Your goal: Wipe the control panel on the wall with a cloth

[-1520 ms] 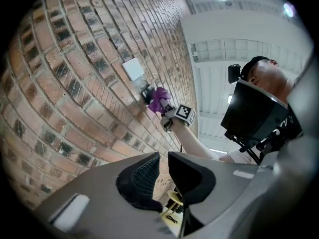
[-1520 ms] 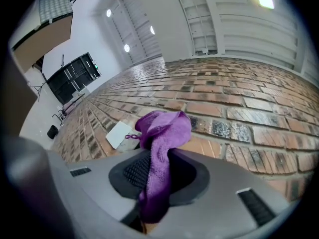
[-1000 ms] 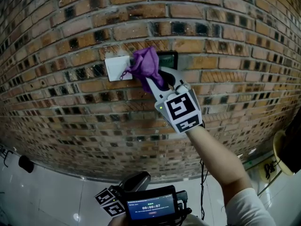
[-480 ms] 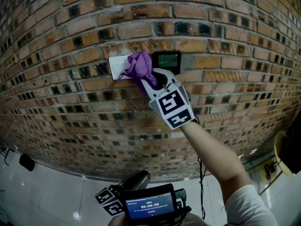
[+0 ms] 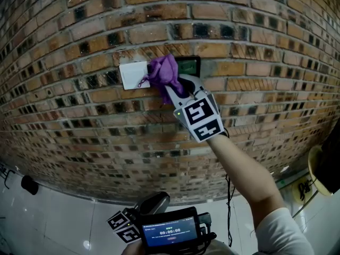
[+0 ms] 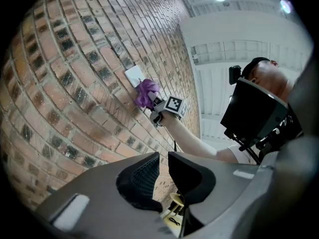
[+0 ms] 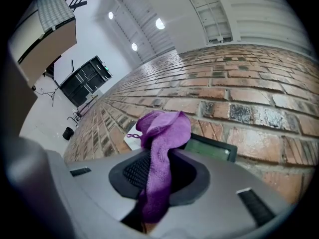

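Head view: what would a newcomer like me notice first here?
A bright purple cloth, pinched in the right claw, is held against a brick wall. It sits between a white plate and a dark control panel. Low down, a small screen glows.

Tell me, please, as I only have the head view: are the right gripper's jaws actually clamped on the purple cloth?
Observer: Yes; its own view shows the right gripper shut on a strip of the purple microfibre cloth.
Operator: And the left gripper's jaws?
Observer: The left gripper has its jaws narrowly apart with nothing between them.
Operator: Is the cloth touching the wall?
Observer: In the left gripper view, its bunch lies against the red brick wall, beside the white rectangular plate.
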`<state>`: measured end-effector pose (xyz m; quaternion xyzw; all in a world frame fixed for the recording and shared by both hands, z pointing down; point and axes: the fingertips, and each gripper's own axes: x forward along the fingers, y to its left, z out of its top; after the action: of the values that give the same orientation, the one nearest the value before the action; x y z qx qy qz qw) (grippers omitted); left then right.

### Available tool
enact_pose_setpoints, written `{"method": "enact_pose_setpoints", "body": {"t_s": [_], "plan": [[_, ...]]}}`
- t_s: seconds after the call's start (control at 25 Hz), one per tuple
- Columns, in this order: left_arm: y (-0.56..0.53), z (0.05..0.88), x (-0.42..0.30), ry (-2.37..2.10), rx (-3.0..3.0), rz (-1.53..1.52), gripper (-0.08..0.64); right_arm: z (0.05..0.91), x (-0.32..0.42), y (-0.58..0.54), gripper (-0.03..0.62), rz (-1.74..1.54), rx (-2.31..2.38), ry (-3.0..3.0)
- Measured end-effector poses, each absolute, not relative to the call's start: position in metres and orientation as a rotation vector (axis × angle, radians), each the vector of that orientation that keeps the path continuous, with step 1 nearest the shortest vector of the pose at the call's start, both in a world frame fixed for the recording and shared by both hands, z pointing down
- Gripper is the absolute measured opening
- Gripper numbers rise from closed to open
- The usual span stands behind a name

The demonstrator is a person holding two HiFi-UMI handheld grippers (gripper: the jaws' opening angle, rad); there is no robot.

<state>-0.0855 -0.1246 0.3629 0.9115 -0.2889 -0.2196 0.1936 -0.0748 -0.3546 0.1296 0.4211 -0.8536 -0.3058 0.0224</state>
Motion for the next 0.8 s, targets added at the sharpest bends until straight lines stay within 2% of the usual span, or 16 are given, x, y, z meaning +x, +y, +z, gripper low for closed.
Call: {"method": "enact_pose_setpoints", "body": {"t_s": [0.8], "plan": [[-0.128,0.366,-0.071,-0.759,2.564,-0.599,0.057,0.116,-0.016,-0.358,0.091,-0.970,1.455,-2.597]]}}
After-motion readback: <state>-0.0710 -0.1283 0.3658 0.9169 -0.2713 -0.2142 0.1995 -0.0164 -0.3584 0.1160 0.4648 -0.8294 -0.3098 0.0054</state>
